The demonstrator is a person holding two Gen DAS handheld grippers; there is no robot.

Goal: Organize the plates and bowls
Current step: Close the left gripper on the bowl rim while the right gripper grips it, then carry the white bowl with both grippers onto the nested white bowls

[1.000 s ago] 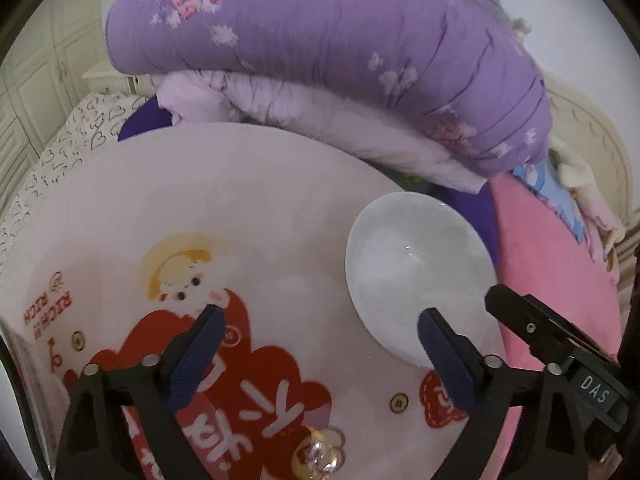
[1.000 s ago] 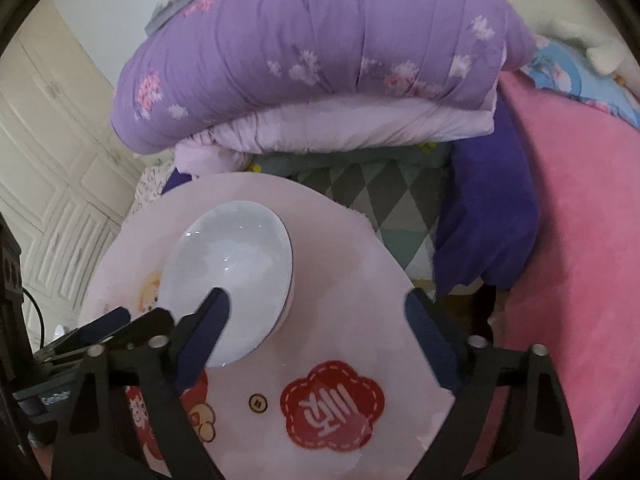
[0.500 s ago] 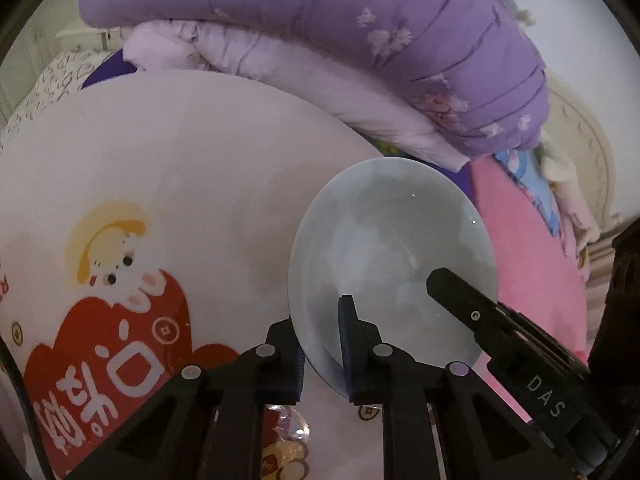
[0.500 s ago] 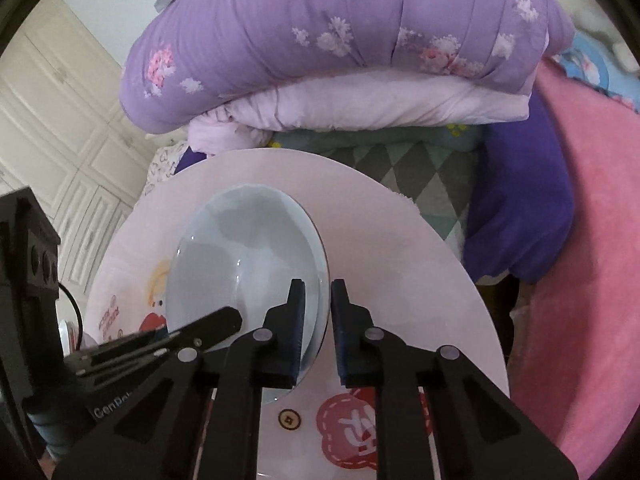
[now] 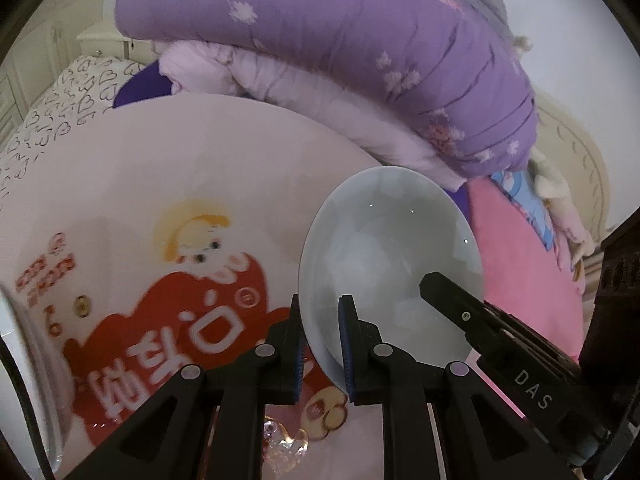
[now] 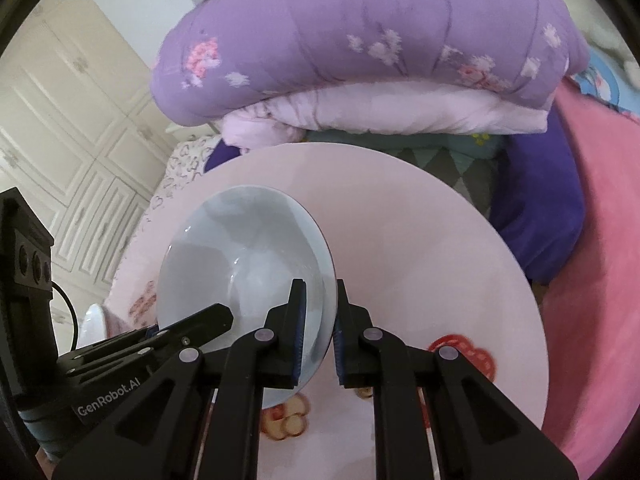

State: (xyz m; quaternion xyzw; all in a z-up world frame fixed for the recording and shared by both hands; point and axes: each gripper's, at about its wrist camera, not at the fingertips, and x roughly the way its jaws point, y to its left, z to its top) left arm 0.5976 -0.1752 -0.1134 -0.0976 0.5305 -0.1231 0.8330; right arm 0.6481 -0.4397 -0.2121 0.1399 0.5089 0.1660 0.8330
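Observation:
A pale blue-white bowl (image 5: 384,256) is held above the round pink table (image 5: 160,168). My left gripper (image 5: 320,344) is shut on the bowl's near-left rim. My right gripper (image 6: 318,328) is shut on the bowl's (image 6: 240,256) right rim. The bowl hangs between the two grippers and looks tilted. The right gripper's fingers (image 5: 460,304) show at the right of the left wrist view, and the left gripper's fingers (image 6: 192,320) show at the left of the right wrist view.
A second white dish's rim (image 5: 24,360) shows at the far left, and also in the right wrist view (image 6: 94,318). Folded purple quilts (image 5: 340,52) lie behind the table. A pink blanket (image 6: 600,260) lies to the right. A glass trinket (image 5: 284,444) sits at the table's near edge.
Both grippers were open a second ago, then closed on the bowl's opposite rims. Since then the bowl has been lifted and carried slightly right, off the table.

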